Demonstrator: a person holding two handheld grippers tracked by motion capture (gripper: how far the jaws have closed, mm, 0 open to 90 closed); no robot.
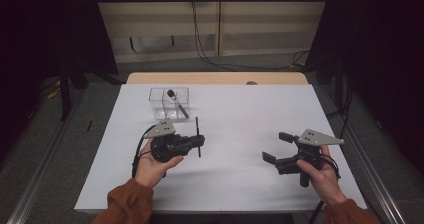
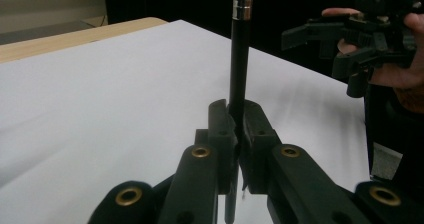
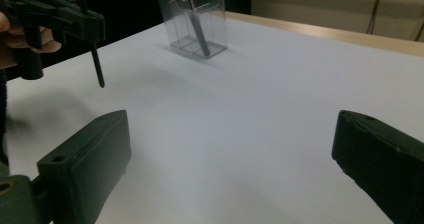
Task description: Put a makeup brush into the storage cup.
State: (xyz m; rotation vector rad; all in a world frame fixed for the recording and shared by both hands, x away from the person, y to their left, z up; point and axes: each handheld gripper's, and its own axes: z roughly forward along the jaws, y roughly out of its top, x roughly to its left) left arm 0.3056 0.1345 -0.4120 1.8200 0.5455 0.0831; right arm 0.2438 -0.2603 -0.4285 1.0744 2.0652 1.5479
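High view had the left tongs [image 1: 199, 142] clamped on a thin black pen-like stick [image 1: 198, 136] above the white tabletop [image 1: 235, 179], right tongs [image 1: 277, 148] spread wide, gripping nothing.

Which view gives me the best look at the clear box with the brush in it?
The right gripper view: the clear box shows its walls, divider and leaning brush side-on. The high view shows the box small, from above. The left gripper view looks away.
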